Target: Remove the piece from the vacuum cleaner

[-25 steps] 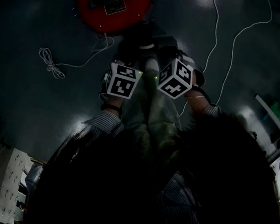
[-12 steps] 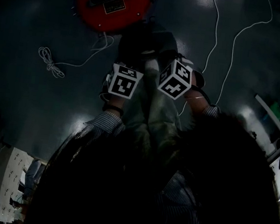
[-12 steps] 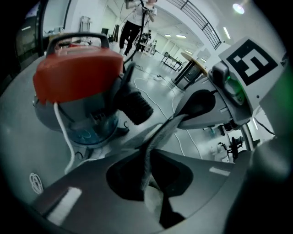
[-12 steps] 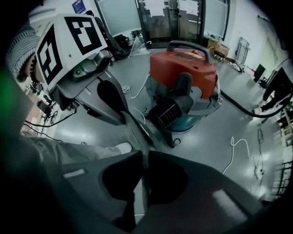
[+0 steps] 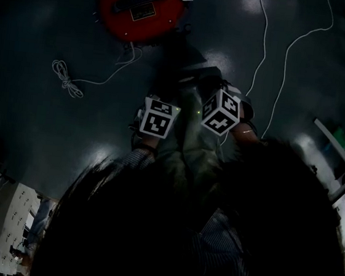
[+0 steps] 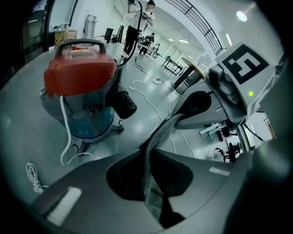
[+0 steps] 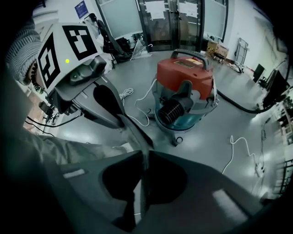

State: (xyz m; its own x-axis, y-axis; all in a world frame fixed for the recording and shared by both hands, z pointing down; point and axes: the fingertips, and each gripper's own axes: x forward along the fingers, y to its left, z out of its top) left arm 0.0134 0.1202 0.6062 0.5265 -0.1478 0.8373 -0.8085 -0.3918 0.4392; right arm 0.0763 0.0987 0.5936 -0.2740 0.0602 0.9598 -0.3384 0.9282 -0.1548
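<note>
Grey cloth piece (image 6: 161, 131) pinched tight by fingers of left gripper (image 6: 147, 155) and right gripper (image 7: 144, 155), stretched between; vacuum cleaner (image 7: 185, 89) far, apart, on floor (image 7: 219, 137).

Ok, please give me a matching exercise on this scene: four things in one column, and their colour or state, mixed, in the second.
Things:
1 vacuum lid
2 vacuum tank
3 coiled cord
4 cloth piece

Colour or state:
a white, lying on the floor
b grey, clamped by the left gripper and the right gripper
c red
d blue

Pairs: 1-c, 2-d, 3-a, 4-b.
</note>
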